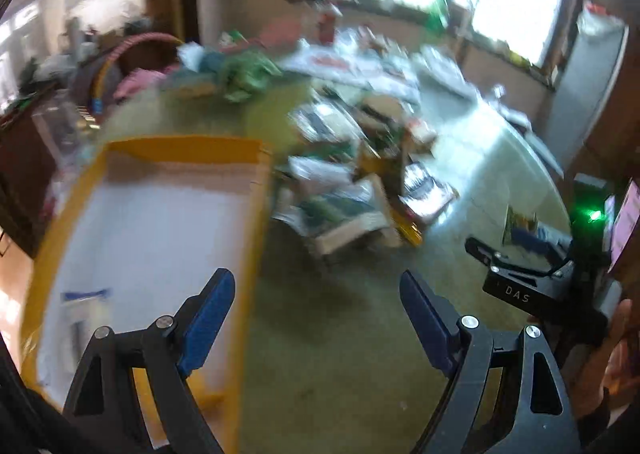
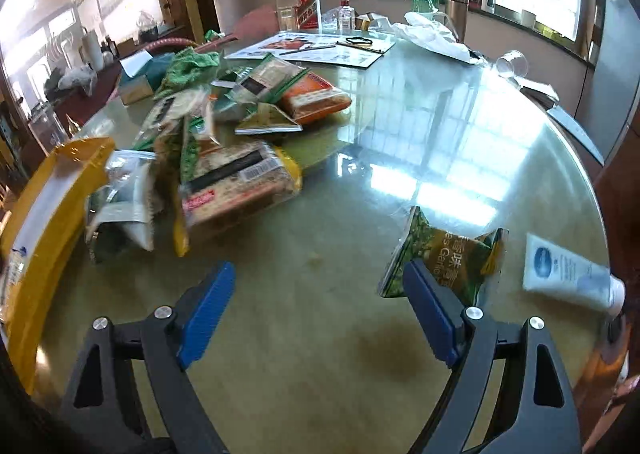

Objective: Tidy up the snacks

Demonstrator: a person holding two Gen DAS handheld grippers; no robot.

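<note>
I see both the left gripper [image 1: 318, 318] and right gripper [image 2: 318, 310] gaping, empty; green snack packet [image 2: 440, 262] at two o'clock, yellow box [image 1: 160, 238] at ten.

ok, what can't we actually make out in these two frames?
- Left wrist view: the snack pile is motion-blurred, so no packet can be identified.
- Left wrist view: the yellow box has its near end hidden behind the left hand-held gripper; its contents are smeared.
- Right wrist view: the green snack packet has its lower corner covered by a finger of the right hand-held gripper.
- Right wrist view: the white tube has print too small to read.
</note>
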